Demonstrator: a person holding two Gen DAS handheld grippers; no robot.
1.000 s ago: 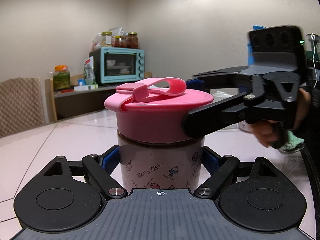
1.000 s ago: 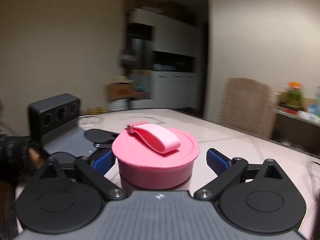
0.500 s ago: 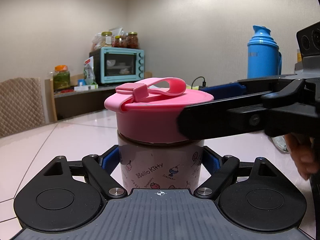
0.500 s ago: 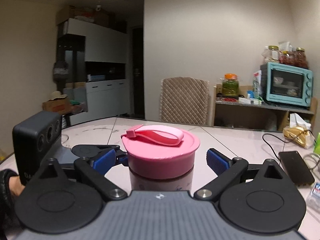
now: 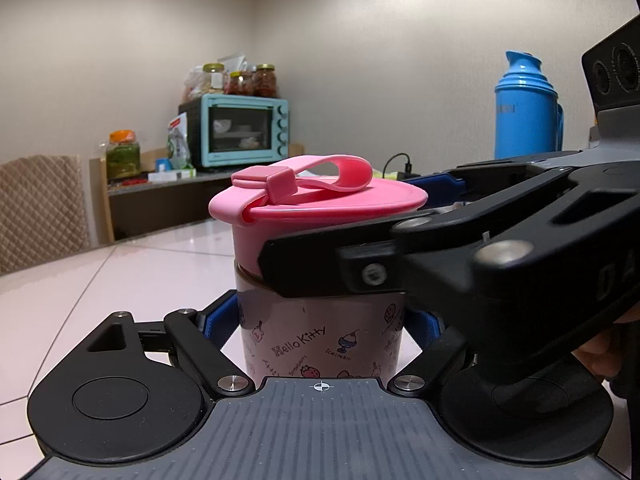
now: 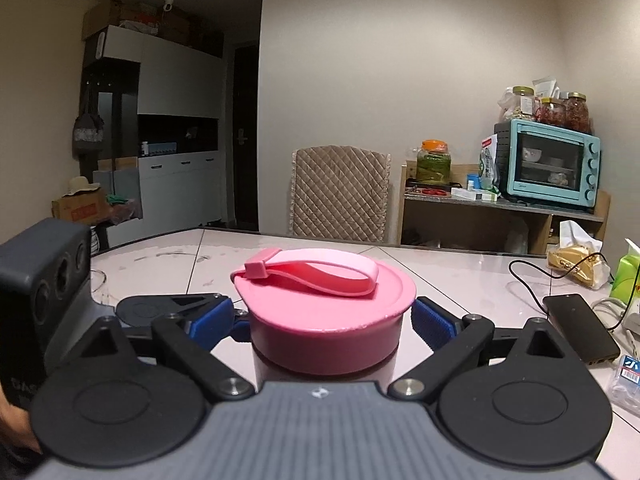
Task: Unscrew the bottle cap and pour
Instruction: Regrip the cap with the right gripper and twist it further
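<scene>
A Hello Kitty bottle [image 5: 320,340] with a pink cap [image 5: 316,208] and a pink loop strap stands on the white table. My left gripper [image 5: 320,320] is shut on the bottle's body, its blue pads pressed to both sides. My right gripper [image 6: 324,320] comes in from the right, level with the cap [image 6: 324,312]. Its blue pads [image 6: 430,322] sit against both sides of the cap. In the left wrist view the right gripper [image 5: 480,264] crosses in front of the cap.
A blue thermos [image 5: 526,108] stands at the back right. A black phone [image 6: 576,326] with a cable, a green carton [image 6: 628,276] and a snack bag [image 6: 576,260] lie on the table right of the bottle. A chair [image 6: 340,192] and a teal oven [image 6: 552,164] stand beyond.
My right gripper has swung round the cap and closed in until its pads touch the cap's sides. The left gripper and the bottle have not moved.
</scene>
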